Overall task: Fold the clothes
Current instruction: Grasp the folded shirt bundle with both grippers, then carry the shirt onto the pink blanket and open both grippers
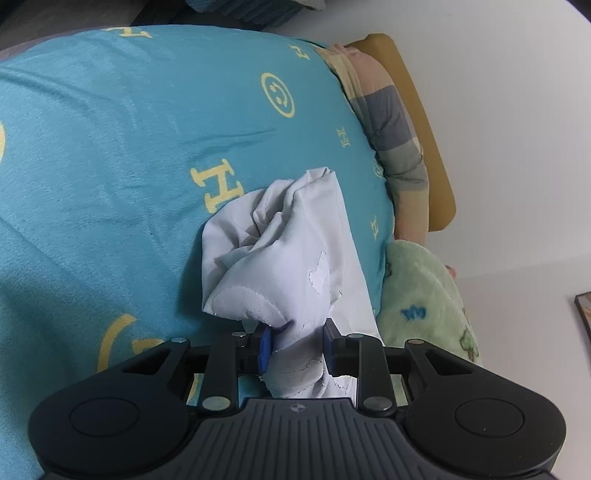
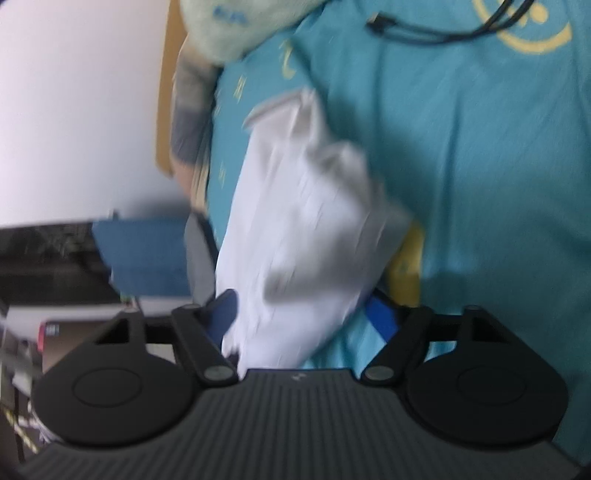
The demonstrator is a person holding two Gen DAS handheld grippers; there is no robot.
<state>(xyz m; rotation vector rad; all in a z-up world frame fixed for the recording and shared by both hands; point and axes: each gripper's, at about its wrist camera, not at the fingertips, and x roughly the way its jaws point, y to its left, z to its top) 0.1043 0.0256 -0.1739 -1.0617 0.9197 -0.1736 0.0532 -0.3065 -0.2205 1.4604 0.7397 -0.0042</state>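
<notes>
My left gripper is clenched on a bunched edge of the white garment, the cloth pinched between the blue pad and the black finger, and the rest of it hangs crumpled forward over the teal blanket that covers the bed. In the right view the picture is blurred; my right gripper has its fingers spread wide with the garment lying between them, so I take it as released, not pinching, though the blur leaves some doubt. The garment sits near the bed's edge on the side by the wall, close to the green fleece and the striped sheet that shows over the yellow bed frame. I judge the cloth to be thin, light and very limp: it sags into folds wherever it is not held, it will not keep a shape by itself, and it carries stitched patches that may stiffen it slightly there. It should not slip much from the pads, but one pinch only gathers it, so the better hold is at two corners or along a hem, one gripper at each, to stretch it flat on the blanket before any fold. A black cable lies on the blanket farther off, well apart from the garment. I see no basket, box or other container here.
</notes>
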